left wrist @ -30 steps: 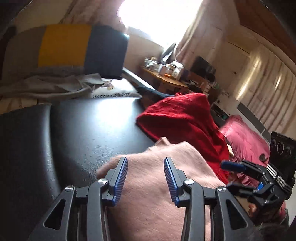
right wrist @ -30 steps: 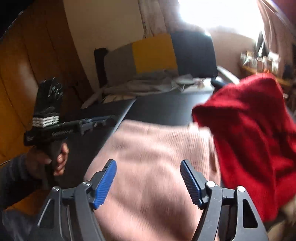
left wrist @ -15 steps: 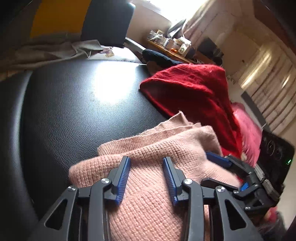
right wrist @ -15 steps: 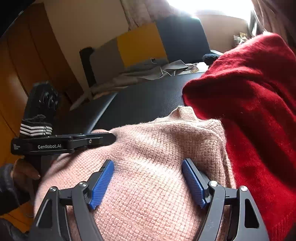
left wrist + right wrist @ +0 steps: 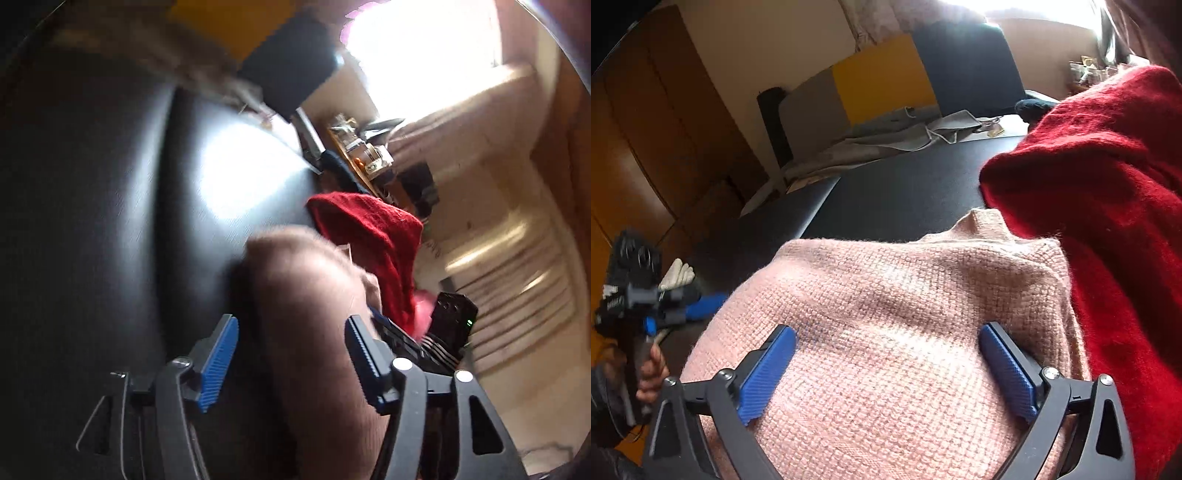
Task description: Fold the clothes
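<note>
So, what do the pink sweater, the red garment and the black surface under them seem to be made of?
Pink sweater: knitted wool-like yarn, matte, with a visible stitch grid. Red garment: fuzzier knit, fine hairs at its edges. Black surface: probably leather or vinyl; smooth, reflecting window light.

There were two knitted garments, one pink sweater (image 5: 905, 332) at the lower centre and one red sweater (image 5: 1108, 206) at the right of the frame, two claws, the right (image 5: 886, 373) and the left (image 5: 665, 310), and one grey cloth (image 5: 886, 142) at the upper centre.
</note>
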A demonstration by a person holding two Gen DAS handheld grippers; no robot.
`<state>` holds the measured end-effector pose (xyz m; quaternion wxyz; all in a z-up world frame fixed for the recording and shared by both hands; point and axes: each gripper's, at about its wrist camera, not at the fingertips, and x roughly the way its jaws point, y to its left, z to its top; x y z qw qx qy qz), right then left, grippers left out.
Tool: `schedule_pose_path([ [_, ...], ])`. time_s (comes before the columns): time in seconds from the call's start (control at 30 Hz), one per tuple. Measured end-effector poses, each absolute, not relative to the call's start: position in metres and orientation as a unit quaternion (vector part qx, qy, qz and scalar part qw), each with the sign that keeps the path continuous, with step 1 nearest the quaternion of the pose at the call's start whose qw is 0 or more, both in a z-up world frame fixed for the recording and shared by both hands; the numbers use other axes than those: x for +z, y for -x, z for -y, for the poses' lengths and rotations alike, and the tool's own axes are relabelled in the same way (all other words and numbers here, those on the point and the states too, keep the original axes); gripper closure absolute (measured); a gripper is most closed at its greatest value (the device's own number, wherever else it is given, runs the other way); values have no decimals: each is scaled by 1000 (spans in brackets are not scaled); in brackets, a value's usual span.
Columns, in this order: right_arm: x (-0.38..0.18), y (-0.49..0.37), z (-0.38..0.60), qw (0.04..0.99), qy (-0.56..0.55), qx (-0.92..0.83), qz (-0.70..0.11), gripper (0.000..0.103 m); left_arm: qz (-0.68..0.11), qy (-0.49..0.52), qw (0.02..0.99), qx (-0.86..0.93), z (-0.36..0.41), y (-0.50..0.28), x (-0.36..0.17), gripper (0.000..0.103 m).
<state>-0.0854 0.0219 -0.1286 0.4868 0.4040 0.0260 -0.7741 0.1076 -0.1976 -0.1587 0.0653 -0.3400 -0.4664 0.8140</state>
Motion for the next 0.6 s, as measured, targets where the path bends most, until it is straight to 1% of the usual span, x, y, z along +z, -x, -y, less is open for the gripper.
schedule_pose_path([
  [0.1, -128, 85, -19, 487, -405, -773, -26, 1, 507, 338, 90, 788, 190, -109, -172, 39],
  [0.2, -124, 86, -22, 497, -413, -763, -16, 1, 490, 339, 114, 795, 174, -100, -165, 36],
  [0.27, -115, 88, -34, 514, -429, -743, 14, 1, 484, 344, 123, 795, 167, -94, -164, 36],
  [0.33, -101, 89, -57, 521, -428, -737, 38, 1, 487, 346, 127, 792, 163, -90, -165, 32],
  [0.43, -86, 91, -99, 524, -435, -729, 71, 0, 469, 365, 121, 795, 155, -81, -170, 31],
  [0.47, -86, 92, -116, 524, -446, -721, 83, 0, 463, 370, 121, 796, 152, -78, -172, 27],
  [0.5, -90, 93, -128, 519, -460, -715, 89, 0, 467, 370, 123, 793, 150, -76, -175, 21],
  [0.6, -113, 97, -153, 496, -503, -701, 98, 0, 483, 368, 132, 784, 148, -70, -180, 19],
])
